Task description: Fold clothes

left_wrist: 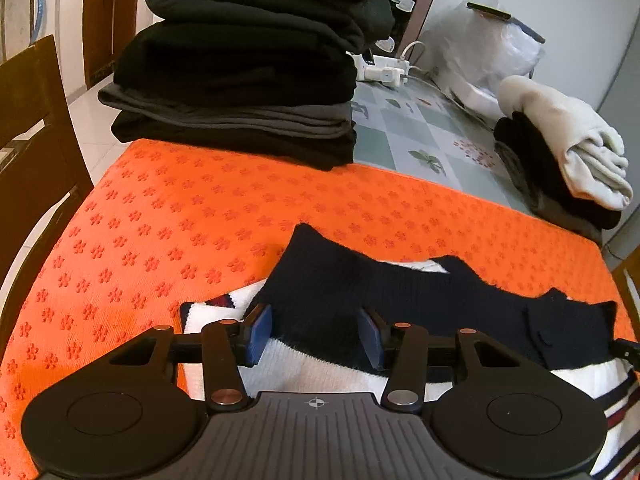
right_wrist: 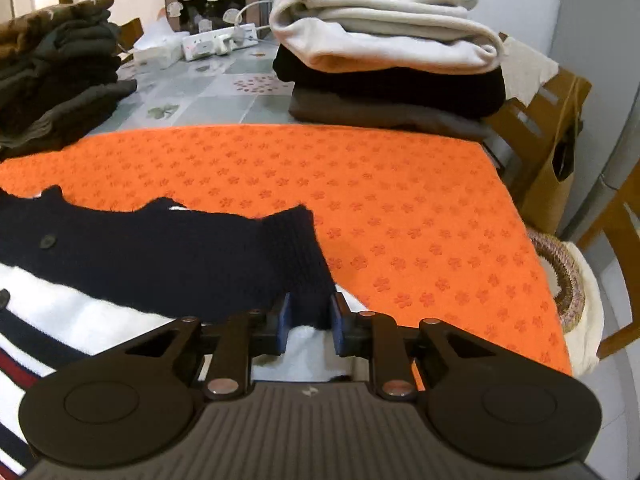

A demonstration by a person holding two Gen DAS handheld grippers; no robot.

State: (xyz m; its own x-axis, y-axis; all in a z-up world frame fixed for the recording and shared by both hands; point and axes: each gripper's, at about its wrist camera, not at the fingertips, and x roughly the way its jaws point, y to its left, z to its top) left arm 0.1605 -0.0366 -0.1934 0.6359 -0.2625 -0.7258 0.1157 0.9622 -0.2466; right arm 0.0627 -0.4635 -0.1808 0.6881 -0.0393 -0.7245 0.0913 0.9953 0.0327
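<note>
A navy and white knit sweater (left_wrist: pixel 400 300) with red stripes and dark buttons lies on the orange mat (left_wrist: pixel 200 220) near the front edge. It also shows in the right wrist view (right_wrist: pixel 160 256). My left gripper (left_wrist: pixel 316 334) is open, its blue pads on either side of the navy fabric near the sweater's left end. My right gripper (right_wrist: pixel 309 324) is partly closed around the navy fabric at the sweater's right end; the pads stand a little apart with cloth between them.
A tall stack of dark folded clothes (left_wrist: pixel 240 60) stands at the back left. A smaller stack topped by a cream garment (right_wrist: pixel 384 40) stands at the back right. A power strip (right_wrist: pixel 220 42) lies behind. Wooden chairs (left_wrist: pixel 32 140) flank the table. A basket (right_wrist: pixel 564 276) sits right.
</note>
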